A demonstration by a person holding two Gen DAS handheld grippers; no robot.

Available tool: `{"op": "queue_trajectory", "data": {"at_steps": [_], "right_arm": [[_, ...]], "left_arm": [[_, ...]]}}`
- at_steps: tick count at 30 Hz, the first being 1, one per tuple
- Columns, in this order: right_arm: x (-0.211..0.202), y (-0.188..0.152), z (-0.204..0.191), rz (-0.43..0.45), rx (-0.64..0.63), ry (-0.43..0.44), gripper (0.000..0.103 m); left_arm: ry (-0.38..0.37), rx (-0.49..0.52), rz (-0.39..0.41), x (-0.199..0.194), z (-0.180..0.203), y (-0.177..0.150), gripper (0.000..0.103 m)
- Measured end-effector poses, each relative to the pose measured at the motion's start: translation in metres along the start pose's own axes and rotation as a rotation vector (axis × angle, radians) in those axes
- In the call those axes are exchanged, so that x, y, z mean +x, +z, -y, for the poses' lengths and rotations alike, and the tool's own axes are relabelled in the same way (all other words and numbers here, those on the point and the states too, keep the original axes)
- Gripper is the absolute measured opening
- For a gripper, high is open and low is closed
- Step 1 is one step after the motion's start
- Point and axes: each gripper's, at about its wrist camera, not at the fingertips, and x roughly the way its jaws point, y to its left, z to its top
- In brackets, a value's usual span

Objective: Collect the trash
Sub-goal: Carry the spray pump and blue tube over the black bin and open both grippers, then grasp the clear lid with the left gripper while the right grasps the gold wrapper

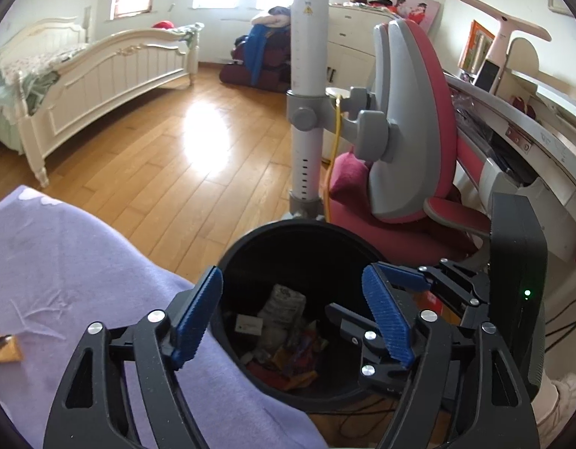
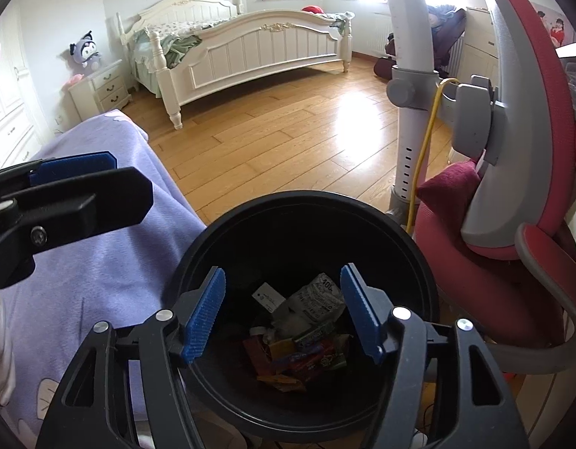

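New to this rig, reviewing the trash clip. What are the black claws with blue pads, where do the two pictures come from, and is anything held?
No robot here: a person carries a two-finger gripper in each hand, and a fisheye camera on each looks forward along its fingers. One picture comes from the left gripper, the other from the right gripper. Each camera also catches the other gripper at its edge. Both hang over a black trash bin standing on the wood floor beside a purple blanket and a red chair. Both sets of jaws stand open with nothing between the blue pads. Wrappers and crumpled paper lie at the bottom of the bin. One brown scrap lies on the blanket.
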Motion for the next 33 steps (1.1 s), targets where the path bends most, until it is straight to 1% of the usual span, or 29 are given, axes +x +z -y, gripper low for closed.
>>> {"op": "queue_trajectory", "data": {"at_steps": [4, 8, 9, 10, 12, 16, 19, 22, 23, 26, 31, 33], "right_arm": [[-0.003, 0.006, -0.011, 0.01, 0.0, 0.053, 0.068], [-0.006, 0.015, -0.032, 0.021, -0.02, 0.135, 0.068], [-0.006, 0.018, -0.039, 0.02, -0.032, 0.162, 0.07], [-0.005, 0.02, -0.046, 0.017, -0.042, 0.185, 0.074], [-0.006, 0.026, -0.061, 0.022, -0.067, 0.233, 0.077], [-0.007, 0.041, -0.099, 0.027, -0.142, 0.347, 0.077], [-0.005, 0.052, -0.129, 0.026, -0.224, 0.406, 0.077], [-0.003, 0.06, -0.162, 0.017, -0.312, 0.453, 0.077], [-0.002, 0.062, -0.172, 0.01, -0.33, 0.472, 0.077], [0.002, 0.068, -0.2, -0.006, -0.388, 0.512, 0.077], [0.015, 0.075, -0.232, -0.039, -0.469, 0.531, 0.076], [0.021, 0.078, -0.242, -0.052, -0.496, 0.536, 0.076]], "left_arm": [[0.059, -0.034, 0.021, -0.015, -0.018, -0.003, 0.087], [0.138, -0.102, 0.032, -0.034, -0.052, -0.01, 0.089], [0.161, -0.12, 0.033, -0.039, -0.062, -0.012, 0.089], [0.191, -0.143, 0.038, -0.045, -0.075, -0.014, 0.089], [0.242, -0.184, 0.047, -0.058, -0.099, -0.019, 0.089], [0.346, -0.274, 0.056, -0.083, -0.155, -0.029, 0.089], [0.432, -0.328, 0.053, -0.099, -0.194, -0.036, 0.089], [0.505, -0.359, 0.014, -0.104, -0.229, -0.041, 0.089], [0.515, -0.369, 0.006, -0.105, -0.238, -0.042, 0.089], [0.508, -0.382, -0.008, -0.106, -0.258, -0.041, 0.089], [0.453, -0.329, -0.044, -0.096, -0.27, -0.038, 0.089], [0.467, -0.313, -0.064, -0.09, -0.274, -0.038, 0.089]]}}
